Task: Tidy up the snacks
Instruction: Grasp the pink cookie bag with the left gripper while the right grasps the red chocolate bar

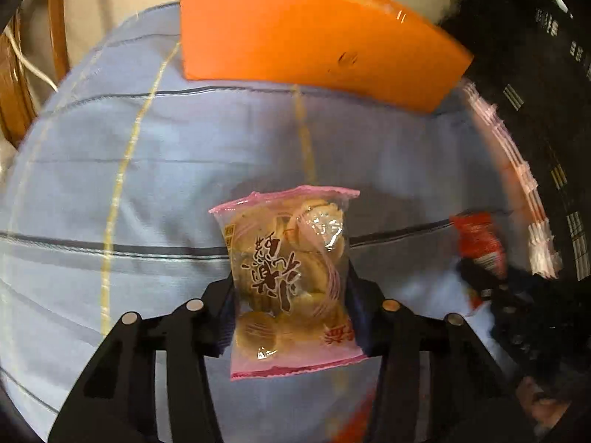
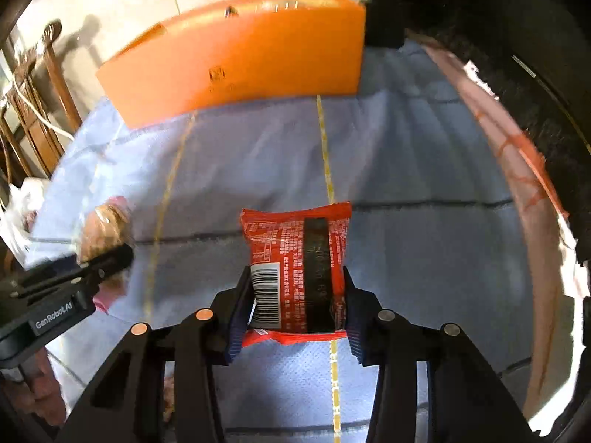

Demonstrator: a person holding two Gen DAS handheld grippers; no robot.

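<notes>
As both packets look light and crushable, the left gripper (image 1: 291,295) pinches the cracker packet (image 1: 288,280) mid-body and the right gripper (image 2: 295,295) pinches the red packet (image 2: 297,265), with the orange box (image 2: 240,59) at twelve o'clock.

My left jaws hold a clear, pink-edged biscuit packet (image 1: 290,280) upright, round golden biscuits showing behind dark lettering. My right jaws hold a red snack packet (image 2: 297,269), back side up, with a barcode and a black stripe. An orange box (image 1: 314,37) stands at the far end of the worktop.
</notes>
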